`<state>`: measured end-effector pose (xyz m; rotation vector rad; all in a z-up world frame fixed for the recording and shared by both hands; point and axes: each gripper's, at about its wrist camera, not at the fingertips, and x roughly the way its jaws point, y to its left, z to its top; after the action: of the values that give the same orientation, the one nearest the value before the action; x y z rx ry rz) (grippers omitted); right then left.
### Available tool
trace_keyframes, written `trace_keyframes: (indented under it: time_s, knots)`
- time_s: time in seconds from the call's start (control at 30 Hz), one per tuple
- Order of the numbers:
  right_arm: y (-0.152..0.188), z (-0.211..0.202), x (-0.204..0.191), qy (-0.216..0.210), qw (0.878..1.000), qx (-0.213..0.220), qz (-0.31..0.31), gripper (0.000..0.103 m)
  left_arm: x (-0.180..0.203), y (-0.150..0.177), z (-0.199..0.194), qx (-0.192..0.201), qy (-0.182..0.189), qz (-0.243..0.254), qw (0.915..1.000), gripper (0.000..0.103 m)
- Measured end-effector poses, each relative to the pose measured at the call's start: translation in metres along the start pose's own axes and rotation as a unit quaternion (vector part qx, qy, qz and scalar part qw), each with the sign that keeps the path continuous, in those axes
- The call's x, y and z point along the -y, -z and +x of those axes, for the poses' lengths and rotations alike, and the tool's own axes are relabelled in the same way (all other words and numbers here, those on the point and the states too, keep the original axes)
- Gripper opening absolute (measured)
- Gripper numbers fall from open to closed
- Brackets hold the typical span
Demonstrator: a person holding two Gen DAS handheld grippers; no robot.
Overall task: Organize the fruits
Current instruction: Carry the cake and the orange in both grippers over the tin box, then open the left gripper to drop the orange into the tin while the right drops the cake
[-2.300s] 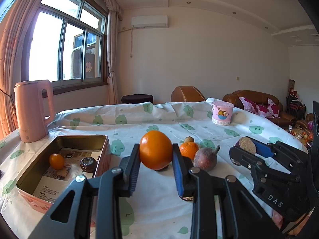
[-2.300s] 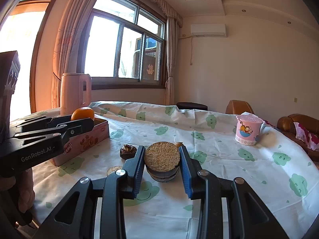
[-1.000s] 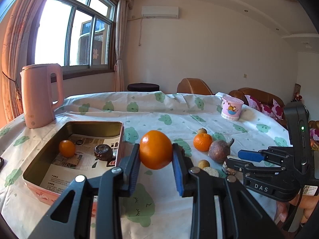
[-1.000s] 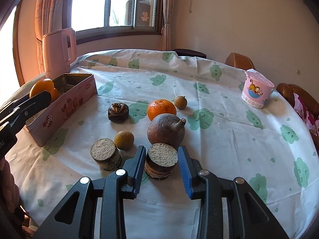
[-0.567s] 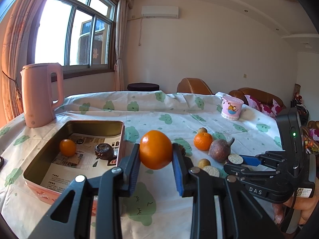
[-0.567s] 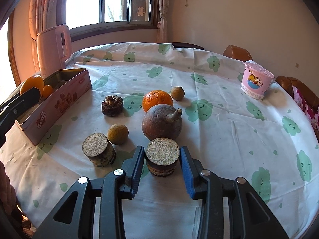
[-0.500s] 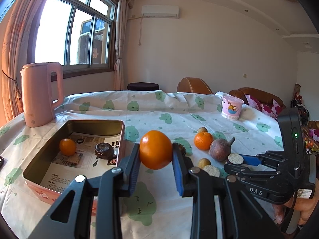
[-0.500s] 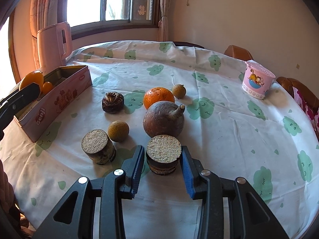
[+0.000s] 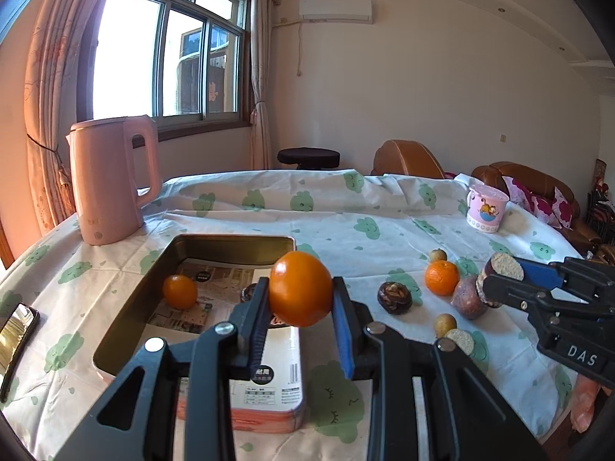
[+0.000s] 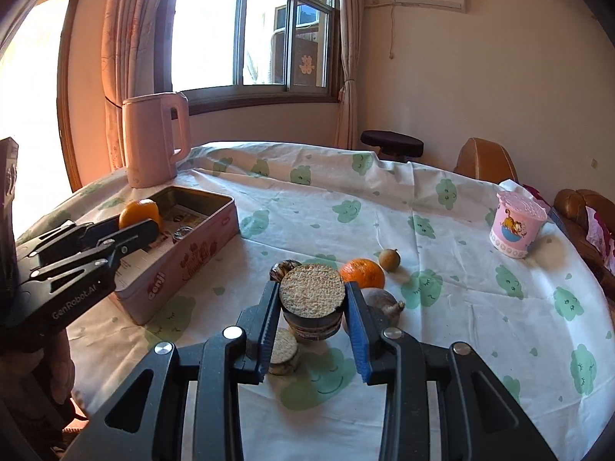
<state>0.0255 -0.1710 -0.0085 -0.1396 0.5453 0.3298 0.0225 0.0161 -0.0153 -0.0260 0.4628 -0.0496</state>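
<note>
My left gripper (image 9: 300, 299) is shut on a large orange (image 9: 300, 293) and holds it over the near right edge of the pink tin box (image 9: 269, 380). The box holds a small orange (image 9: 179, 291) and a dark fruit partly hidden behind my fingers. My right gripper (image 10: 312, 307) is shut on a brown cut-topped fruit (image 10: 312, 288), lifted above the table. In the left wrist view it shows at the right (image 9: 503, 269). On the cloth lie a tangerine (image 10: 363, 272), a brown stemmed fruit (image 10: 380, 299), a dark wrinkled fruit (image 9: 394, 297), small tan fruits (image 10: 389, 259) and another cut-topped fruit (image 10: 284, 349).
A pink kettle (image 9: 109, 176) stands at the back left behind the box. A pink cartoon cup (image 10: 517, 226) stands at the far right. A phone (image 9: 15, 326) lies at the left table edge. Chairs, a stool and a sofa stand beyond the round table.
My left gripper has moved the large orange left and forward, over the box's near edge. My right gripper has closed on the cut-topped fruit and lifted it off the cloth.
</note>
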Motion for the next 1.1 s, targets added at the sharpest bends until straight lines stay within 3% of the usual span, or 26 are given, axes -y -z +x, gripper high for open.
trace_keyframes:
  time_s: [0.3,0.5,1.1]
  knots:
    - [-0.04,0.027,-0.049,-0.074,0.996,0.015,-0.041,0.035,-0.041,-0.012,0.024,-0.035,-0.048,-0.007,0.9982,0.032]
    - [-0.057,0.052,-0.073,-0.099,0.993,0.014,-0.055,0.036,-0.059,-0.015,0.04,-0.056,-0.062,-0.006,0.9965,0.032]
    - [-0.048,0.1,-0.108,-0.129,0.988,-0.039,-0.071,0.036,-0.08,-0.005,0.062,-0.097,-0.071,-0.014,0.9926,0.035]
